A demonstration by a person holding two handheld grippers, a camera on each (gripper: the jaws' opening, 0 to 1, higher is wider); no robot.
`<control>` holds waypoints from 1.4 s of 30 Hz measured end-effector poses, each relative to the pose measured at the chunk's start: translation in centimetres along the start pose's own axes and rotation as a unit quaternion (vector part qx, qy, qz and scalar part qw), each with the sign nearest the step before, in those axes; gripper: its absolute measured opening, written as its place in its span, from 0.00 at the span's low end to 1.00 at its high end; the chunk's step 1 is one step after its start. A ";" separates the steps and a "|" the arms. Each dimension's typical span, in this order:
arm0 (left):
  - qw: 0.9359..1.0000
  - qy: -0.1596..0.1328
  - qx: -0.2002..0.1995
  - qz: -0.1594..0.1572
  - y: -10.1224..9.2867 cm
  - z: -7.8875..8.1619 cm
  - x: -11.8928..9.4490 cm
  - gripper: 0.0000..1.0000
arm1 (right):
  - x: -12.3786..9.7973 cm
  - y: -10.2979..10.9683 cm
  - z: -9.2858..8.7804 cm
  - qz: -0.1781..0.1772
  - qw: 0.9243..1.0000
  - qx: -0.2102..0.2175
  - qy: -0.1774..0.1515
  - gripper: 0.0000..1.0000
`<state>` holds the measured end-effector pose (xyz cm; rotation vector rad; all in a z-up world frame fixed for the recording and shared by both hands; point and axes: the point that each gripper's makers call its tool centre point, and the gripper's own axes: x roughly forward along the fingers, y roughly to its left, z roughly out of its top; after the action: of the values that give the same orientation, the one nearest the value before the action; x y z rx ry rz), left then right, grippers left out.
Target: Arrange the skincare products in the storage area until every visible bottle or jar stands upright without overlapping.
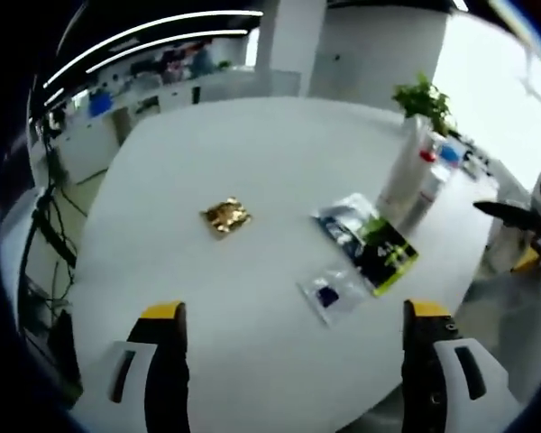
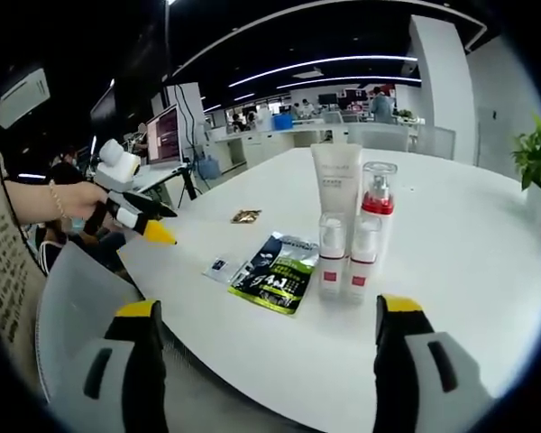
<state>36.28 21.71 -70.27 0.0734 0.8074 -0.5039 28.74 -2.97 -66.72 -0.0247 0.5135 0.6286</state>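
open right claw (image 2: 266, 361) faces upright bottles (image 2: 347, 262) just ahead

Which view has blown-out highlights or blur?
Left gripper view: window light washes out the upper right, blurring the bottles and plant; fisheye bends the table edge. Right gripper view: even exposure, dark ceiling, sharp bottles, soft shadows.

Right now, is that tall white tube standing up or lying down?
Standing upright. In the right gripper view the white tube rises straight from the table, cap end down, behind the small bottles.
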 end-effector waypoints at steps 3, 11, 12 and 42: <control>1.000 0.007 0.013 -0.002 0.9 0.9 1.1 0.97 | 0.0 -0.1 0.0 -0.003 1.000 0.002 -0.001 0.98; 0.996 0.051 0.074 -0.024 1.9 1.8 3.5 0.97 | 0.2 -0.2 -0.3 -0.005 1.000 0.000 0.009 0.98; 0.994 0.057 0.084 -0.026 2.1 1.9 3.9 0.97 | 0.2 -0.2 -0.3 -0.004 1.000 0.000 0.011 0.98; 0.953 0.157 0.249 -0.077 7.8 4.9 12.0 0.83 | 0.3 -1.1 -0.9 -0.020 0.999 0.015 0.024 0.96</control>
<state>50.12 22.46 -76.28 0.5729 0.9843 -0.8516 29.18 -3.83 -67.75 -0.0208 0.5675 0.5818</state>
